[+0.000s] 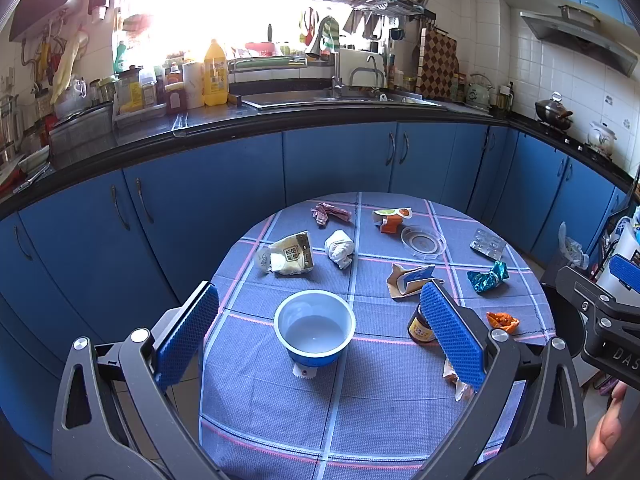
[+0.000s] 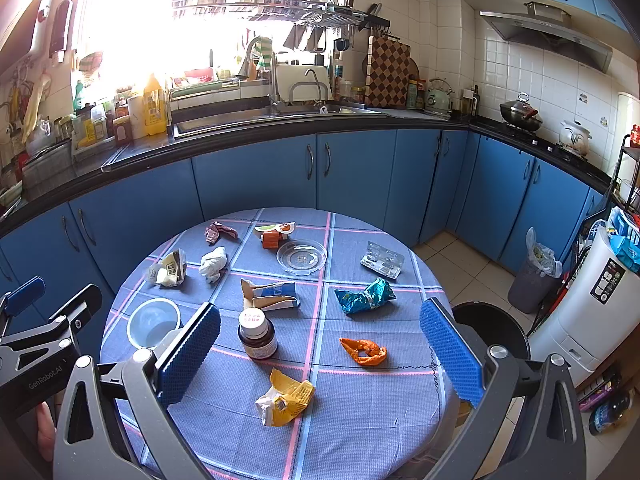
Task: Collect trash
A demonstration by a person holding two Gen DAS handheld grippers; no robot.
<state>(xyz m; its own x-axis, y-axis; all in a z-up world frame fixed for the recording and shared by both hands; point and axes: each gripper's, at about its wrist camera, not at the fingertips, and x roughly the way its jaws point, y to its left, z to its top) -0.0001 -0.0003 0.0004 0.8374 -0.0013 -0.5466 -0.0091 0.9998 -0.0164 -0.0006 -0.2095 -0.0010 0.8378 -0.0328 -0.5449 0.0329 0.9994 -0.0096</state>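
Observation:
Trash lies scattered on a round table with a blue checked cloth: a yellow wrapper, an orange wrapper, a teal wrapper, a torn carton, a white tissue wad, a blister pack, a cream bag. A brown medicine bottle and a blue bowl stand near the front. My left gripper is open above the bowl. My right gripper is open and empty above the yellow and orange wrappers.
A clear plastic lid, a pink crumpled wrapper and an orange-white carton lie at the far side. A black round bin stands right of the table, a lined grey bin further off. Blue cabinets ring the room.

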